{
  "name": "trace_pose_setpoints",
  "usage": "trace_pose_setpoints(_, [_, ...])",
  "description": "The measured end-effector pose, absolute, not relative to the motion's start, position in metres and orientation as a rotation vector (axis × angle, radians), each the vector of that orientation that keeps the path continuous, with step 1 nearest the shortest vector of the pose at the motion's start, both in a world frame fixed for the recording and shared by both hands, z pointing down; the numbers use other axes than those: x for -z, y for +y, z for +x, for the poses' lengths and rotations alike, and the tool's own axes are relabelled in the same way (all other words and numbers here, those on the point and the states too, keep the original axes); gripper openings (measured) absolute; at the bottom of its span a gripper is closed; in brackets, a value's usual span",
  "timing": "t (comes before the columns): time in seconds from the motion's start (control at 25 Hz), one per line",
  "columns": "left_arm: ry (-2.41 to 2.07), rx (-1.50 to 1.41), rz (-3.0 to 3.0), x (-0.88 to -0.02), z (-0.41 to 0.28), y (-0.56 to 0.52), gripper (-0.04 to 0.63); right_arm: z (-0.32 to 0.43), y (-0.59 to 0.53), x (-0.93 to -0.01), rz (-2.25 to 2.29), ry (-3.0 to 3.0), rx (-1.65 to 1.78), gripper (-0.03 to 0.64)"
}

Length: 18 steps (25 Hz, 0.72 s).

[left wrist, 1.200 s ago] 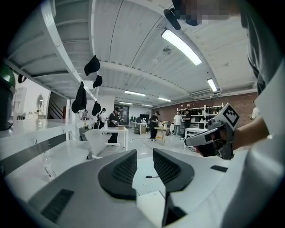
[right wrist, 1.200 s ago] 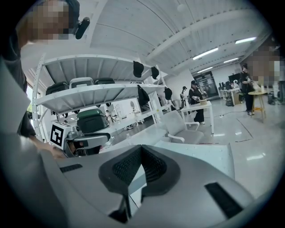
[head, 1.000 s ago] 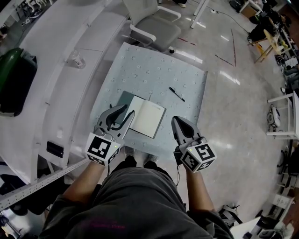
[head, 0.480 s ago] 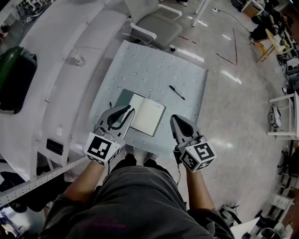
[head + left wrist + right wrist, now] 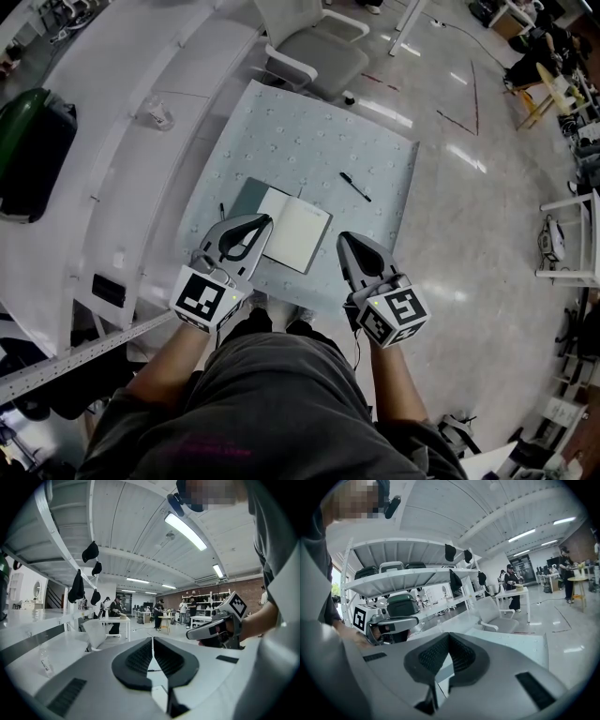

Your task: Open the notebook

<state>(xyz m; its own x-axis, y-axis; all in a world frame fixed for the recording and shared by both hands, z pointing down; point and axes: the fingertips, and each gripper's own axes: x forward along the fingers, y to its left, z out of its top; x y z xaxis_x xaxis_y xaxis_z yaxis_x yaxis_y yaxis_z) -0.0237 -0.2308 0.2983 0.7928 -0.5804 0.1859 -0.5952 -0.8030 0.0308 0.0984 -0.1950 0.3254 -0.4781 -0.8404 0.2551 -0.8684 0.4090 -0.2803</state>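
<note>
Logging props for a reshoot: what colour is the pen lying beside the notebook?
Black. The pen shows best in the head view.

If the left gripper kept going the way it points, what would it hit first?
Probably the open notebook: the left gripper, its jaws just closed on nothing, points across it, tilted slightly down. Its height is unclear, so it might pass over.

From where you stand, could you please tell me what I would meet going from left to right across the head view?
dark green bag → clear bottle → notebook → pen. Both tools and the chair overlap these, so I left them out.
</note>
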Motion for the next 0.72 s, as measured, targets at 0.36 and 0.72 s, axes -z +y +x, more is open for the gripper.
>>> trace_pose_setpoints(0.36, [-0.935, -0.254, 2.891, -0.295, -0.018, -0.226, 0.002, 0.096, -0.193, -0.323, 1.542, -2.605, -0.586, 0.003])
trace_pose_setpoints(0.72, [-0.925, -0.247, 2.892, -0.296, -0.013, -0.222, 0.002, 0.095, -0.189, -0.327, 1.508, -2.593, -0.568, 0.003])
